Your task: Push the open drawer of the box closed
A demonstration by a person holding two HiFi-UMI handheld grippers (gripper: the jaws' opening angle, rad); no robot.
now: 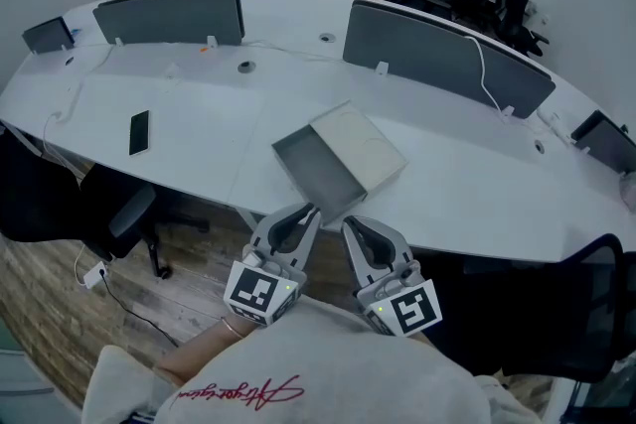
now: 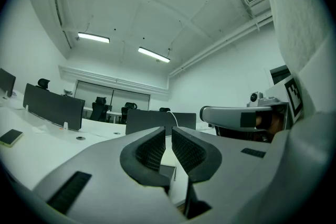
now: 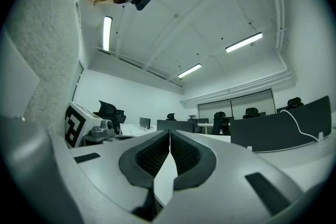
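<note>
Your left tongs (image 1: 309,212) stand a narrow slit apart with nothing between them; your right tongs (image 1: 350,226) are closed tip to tip, also empty. Both hover at the near edge of the white surface (image 1: 199,154), just before the box (image 1: 363,146); its grey drawer (image 1: 316,169) stands pulled out toward you, its near end beside the left tongs; a phone (image 1: 139,132) lies well to the left.

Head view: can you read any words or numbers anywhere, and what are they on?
Red handwriting on the sweatshirt: too curly and blurred to read.
Square patterns on the left gripper and right gripper: codes, not words.
Nothing else shows writing.
</note>
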